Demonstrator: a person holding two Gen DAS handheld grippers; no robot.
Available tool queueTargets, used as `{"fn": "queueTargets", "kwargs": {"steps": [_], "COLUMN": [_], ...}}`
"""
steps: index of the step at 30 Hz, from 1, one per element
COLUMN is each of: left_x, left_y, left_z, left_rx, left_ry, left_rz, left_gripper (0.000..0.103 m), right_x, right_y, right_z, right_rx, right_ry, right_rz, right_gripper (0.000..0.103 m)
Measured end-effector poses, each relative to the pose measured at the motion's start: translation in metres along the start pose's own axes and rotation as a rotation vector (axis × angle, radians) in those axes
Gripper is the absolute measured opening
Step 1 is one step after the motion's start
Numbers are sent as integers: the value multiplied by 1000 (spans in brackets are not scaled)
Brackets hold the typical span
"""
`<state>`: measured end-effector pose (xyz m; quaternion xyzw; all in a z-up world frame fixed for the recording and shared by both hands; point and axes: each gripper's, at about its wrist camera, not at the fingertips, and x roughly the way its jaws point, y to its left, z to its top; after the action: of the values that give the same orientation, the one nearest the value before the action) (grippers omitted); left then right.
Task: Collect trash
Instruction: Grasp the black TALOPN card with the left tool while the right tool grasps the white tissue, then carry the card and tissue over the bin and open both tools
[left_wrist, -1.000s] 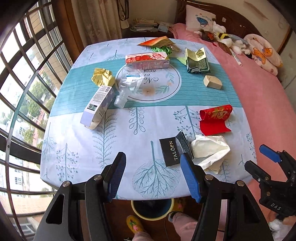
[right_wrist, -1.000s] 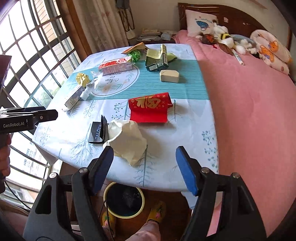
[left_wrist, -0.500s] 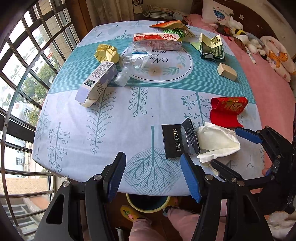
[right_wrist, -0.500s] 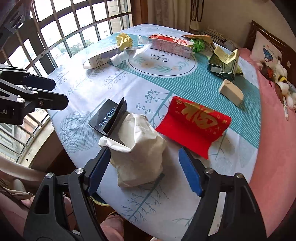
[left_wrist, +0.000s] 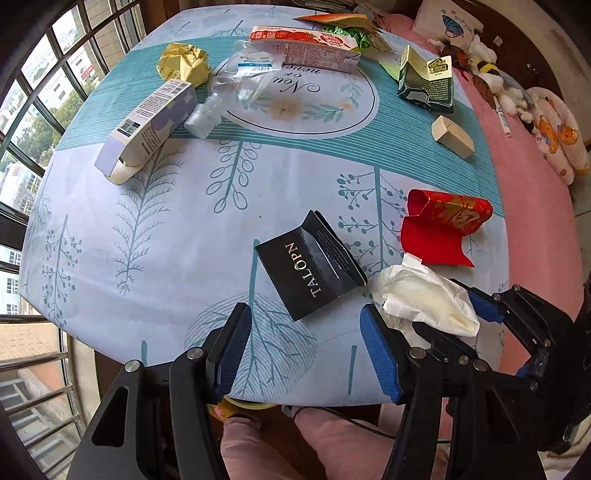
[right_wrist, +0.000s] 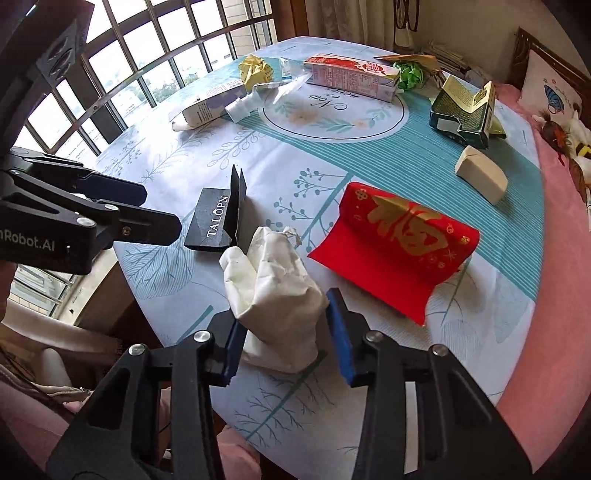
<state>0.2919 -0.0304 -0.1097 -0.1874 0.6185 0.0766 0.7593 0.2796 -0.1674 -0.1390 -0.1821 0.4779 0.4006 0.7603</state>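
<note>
Closing on the crumpled white paper bag (right_wrist: 275, 295) at the desk's (left_wrist: 155, 266) near edge, the right gripper (right_wrist: 286, 332) jaws pinch its sides; the soft paper could slip free. The left gripper (left_wrist: 306, 347) hovers with jaws spread, empty, near the black TALOPN box (left_wrist: 308, 266).

Round table (left_wrist: 155, 266) under leaf-printed cloth, bearing: black folded card (left_wrist: 310, 269), crumpled white paper (right_wrist: 273, 291), red envelope (right_wrist: 399, 240), beige block (left_wrist: 452, 136), green carton (left_wrist: 424, 83), red carton (left_wrist: 306, 48), plastic bottle (left_wrist: 229, 96), yellow wad (left_wrist: 183, 64), pale box (left_wrist: 147, 125).
</note>
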Motion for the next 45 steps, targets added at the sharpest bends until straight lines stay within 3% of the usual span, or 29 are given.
{"fn": "queueTargets", "kwargs": {"steps": [6,12,17,22,23,24,36,45], "left_x": [11,28,44,51,50,49,27,-13], "left_y": [-4,-4,-6,-5,-4,-2,9,34], "left_z": [23,40,42,37,36,34,0,-34], "left_rx": [-107,-191,-216,-217,-218,-217,-113,51], "left_ry": [15,27,48,81,78,72,21,-22], "left_rz": [-23,27,67,32,21,15,-30,-43], "left_gripper": [62,62,62,61,56,45,41,41], "right_x": [-10,-19,-24,-23,-24,-23,-25,-30], "right_y": [-12,-28,-37,-35,-35,-34,-21,16], "right_z": [-13,-17,-14,-14,-15,-16,-25,-28], "right_rx": [56,122,169,163,164,167,216,212], "right_ry": [-7,-23,-35,-32,-31,-30,-28,-29], "right_rz": [1,0,5,5,6,7,1,-17], "right_gripper": [36,36,36,36,36,36,36,36]}}
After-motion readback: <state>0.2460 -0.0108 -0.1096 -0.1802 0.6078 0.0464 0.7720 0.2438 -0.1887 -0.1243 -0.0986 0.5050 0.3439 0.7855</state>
